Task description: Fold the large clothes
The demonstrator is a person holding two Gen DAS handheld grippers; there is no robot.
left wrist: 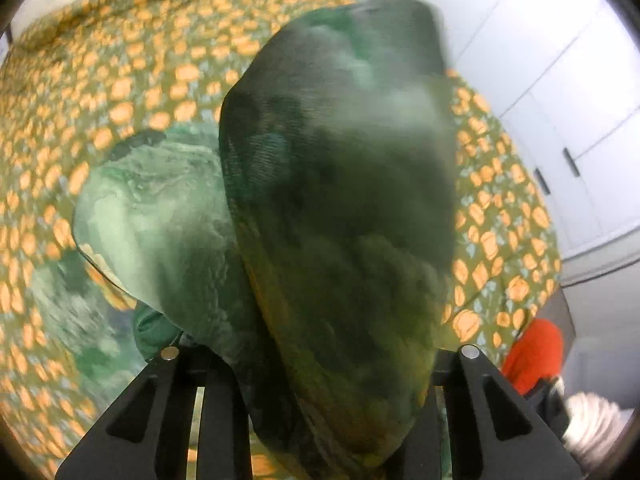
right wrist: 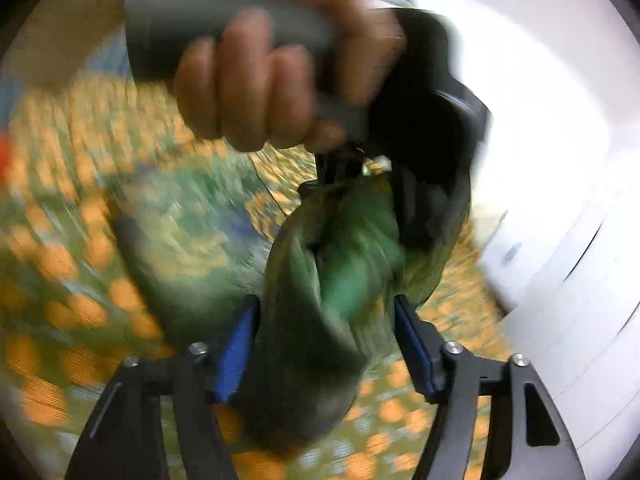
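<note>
Thin, sheer green cloth garment [left wrist: 340, 184]; matt printed cotton-like bedspread [left wrist: 120, 60] beneath.

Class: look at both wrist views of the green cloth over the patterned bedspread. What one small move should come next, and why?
Probably close the right claw on the cloth. Its blue pads stand apart with a bunched green fold hanging between them, apparently unpinched. The left claw already appears to grip the cloth's upper end, lifted off the bedspread. With both ends held, it could be spread for folding.
</note>
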